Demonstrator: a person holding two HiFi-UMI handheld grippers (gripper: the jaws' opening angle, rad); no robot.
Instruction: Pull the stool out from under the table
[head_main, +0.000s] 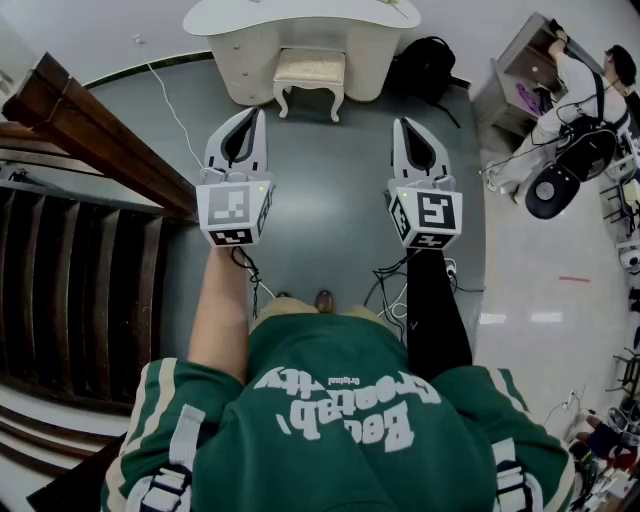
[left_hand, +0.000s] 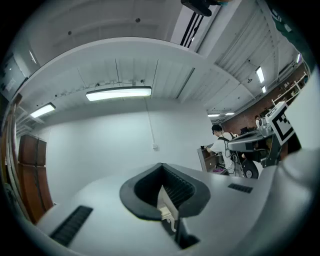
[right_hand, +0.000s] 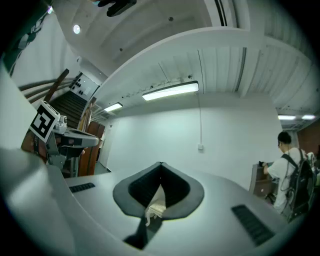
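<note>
Under the table, far ahead: stool (head_main: 310, 78) tucked beneath the white table (head_main: 300, 15), cream seat and front legs poking out toward the open floor.
Stool's bearing: lies straight ahead of both grippers, well apart from them, with bare grey floor (head_main: 330, 200) between.
Stool's long axis: runs left to right across the line of approach, broad front edge facing this way.
Left gripper (head_main: 257, 115): jaws pressed together, nothing between them, tips aimed at the stool's left side.
Right gripper (head_main: 404, 122): jaws likewise closed and empty, tips aimed just past the stool's right side, toward the black bag (head_main: 430, 65).
Nearer hand: looks almost even; left tip lines up a touch better with the seat, judging by the head view.
Flanks: dark wooden stair rail (head_main: 90, 130) off to the left, a person (head_main: 585, 85) at a cabinet (head_main: 520, 70) far right, neither in the path.
Coming move: probably calls for a walk forward first, then jaws opened onto the seat edge or a leg, then a straight pull back along this same line.
Risk: closed jaws cannot grab; cables (head_main: 390, 280) near the feet could snag a backward step.
</note>
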